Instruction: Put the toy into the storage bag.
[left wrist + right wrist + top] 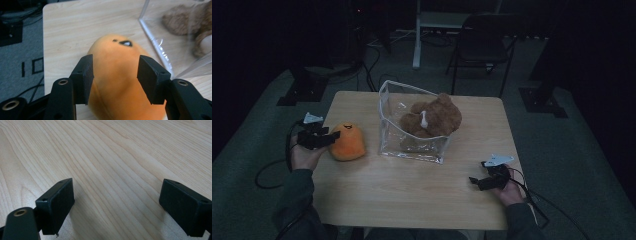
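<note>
Jaws of the left gripper (113,77) sit wide on both sides of the orange plush toy (347,142) on the table (412,190) — grabbing looks next, so squeeze. Right gripper (116,207) rests spread, holding nothing.

Orange plush toy (346,142): rounded, egg-like, small dark face marks on top; lies near the desk's left edge, between the left tongs' (113,77) spread jaws.
Brown teddy bear (432,118): slumped inside a clear, open-topped box (388,125) at the desk's far middle.
</note>
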